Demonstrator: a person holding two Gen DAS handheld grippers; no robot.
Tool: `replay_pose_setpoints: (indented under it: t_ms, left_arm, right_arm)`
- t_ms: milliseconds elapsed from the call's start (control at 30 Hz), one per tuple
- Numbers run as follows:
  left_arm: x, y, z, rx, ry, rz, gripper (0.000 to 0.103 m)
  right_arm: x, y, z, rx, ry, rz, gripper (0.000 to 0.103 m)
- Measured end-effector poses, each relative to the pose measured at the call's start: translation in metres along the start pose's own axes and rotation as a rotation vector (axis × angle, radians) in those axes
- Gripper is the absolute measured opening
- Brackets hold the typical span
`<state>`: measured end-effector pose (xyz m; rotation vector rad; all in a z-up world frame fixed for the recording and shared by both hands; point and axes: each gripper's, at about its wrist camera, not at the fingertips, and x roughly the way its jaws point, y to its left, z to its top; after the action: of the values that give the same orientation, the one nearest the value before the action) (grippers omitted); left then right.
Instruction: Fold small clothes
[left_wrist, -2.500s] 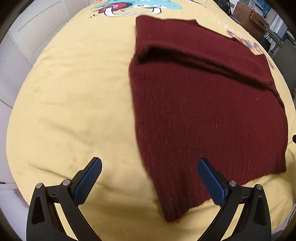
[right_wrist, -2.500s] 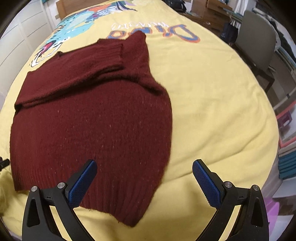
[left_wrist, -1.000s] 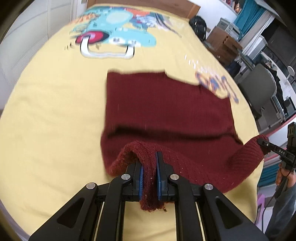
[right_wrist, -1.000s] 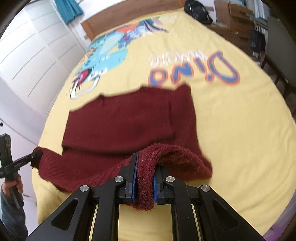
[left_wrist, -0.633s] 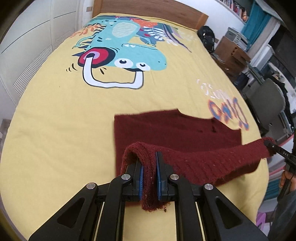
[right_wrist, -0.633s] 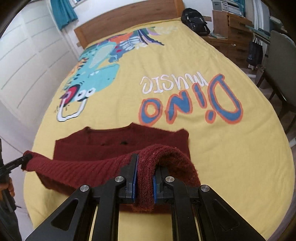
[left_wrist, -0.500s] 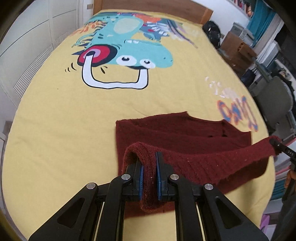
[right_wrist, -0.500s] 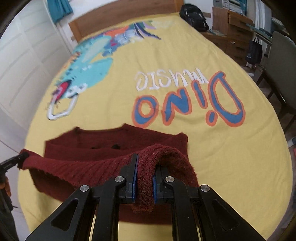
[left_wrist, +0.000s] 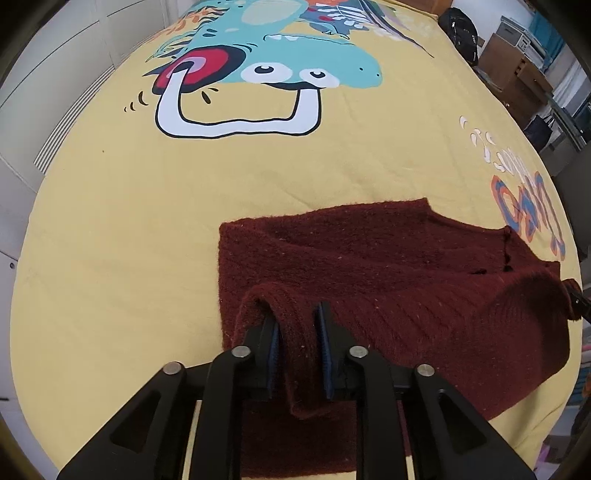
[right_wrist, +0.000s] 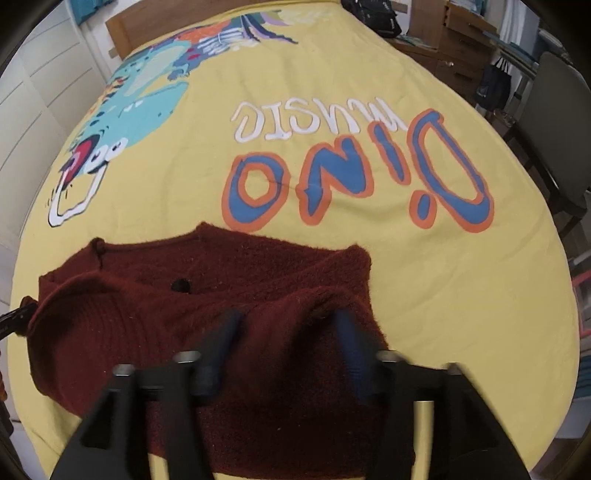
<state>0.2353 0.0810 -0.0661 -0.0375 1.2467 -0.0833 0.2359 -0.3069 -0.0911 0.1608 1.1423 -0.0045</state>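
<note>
Folded over since before, one sweater (left_wrist: 406, 280) (maroon) sits between both opening grippers, left gripper (left_wrist: 298, 343), right gripper (right_wrist: 284, 343).

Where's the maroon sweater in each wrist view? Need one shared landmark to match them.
Left wrist: maroon sweater fills lower centre to right; a fold sits between the opening jaws of the left gripper.
Right wrist: it fills lower left to centre, under the opening right gripper.
Shared landmark: the orange-and-blue "Dino" lettering on the yellow bedspread, at the right edge in the left view, upper centre in the right.
</note>
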Motion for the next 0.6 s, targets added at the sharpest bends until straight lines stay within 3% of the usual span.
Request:
replay_pose_setpoints:
  t_ms: [67, 100, 267, 333, 500, 600]
  left_arm:
    - [-0.009, 0.000, 0.002, -0.009, -0.018, -0.006, 0.054]
    - [-0.015, -0.002, 0.002, -0.004, -0.035, 0.008, 0.078]
    - [-0.038, -0.011, 0.002, 0.028, -0.084, -0.019, 0.085]
    - [-0.045, -0.018, -0.003, 0.048, -0.102, -0.013, 0.101]
    - [-0.049, -0.038, -0.023, 0.104, -0.145, 0.000, 0.102]
    - [-0.038, -0.061, -0.041, 0.153, -0.139, -0.005, 0.102]
  right_arm:
    - [-0.009, 0.000, 0.000, -0.010, -0.024, 0.003, 0.074]
    - [-0.013, 0.001, 0.000, -0.015, -0.031, 0.005, 0.076]
    - [-0.029, 0.009, -0.007, -0.065, -0.050, 0.008, 0.081]
    - [-0.034, 0.013, -0.015, -0.089, -0.060, 0.008, 0.084]
    - [-0.038, 0.032, -0.040, -0.148, -0.087, 0.006, 0.102]
    - [-0.032, 0.050, -0.059, -0.180, -0.091, 0.008, 0.102]
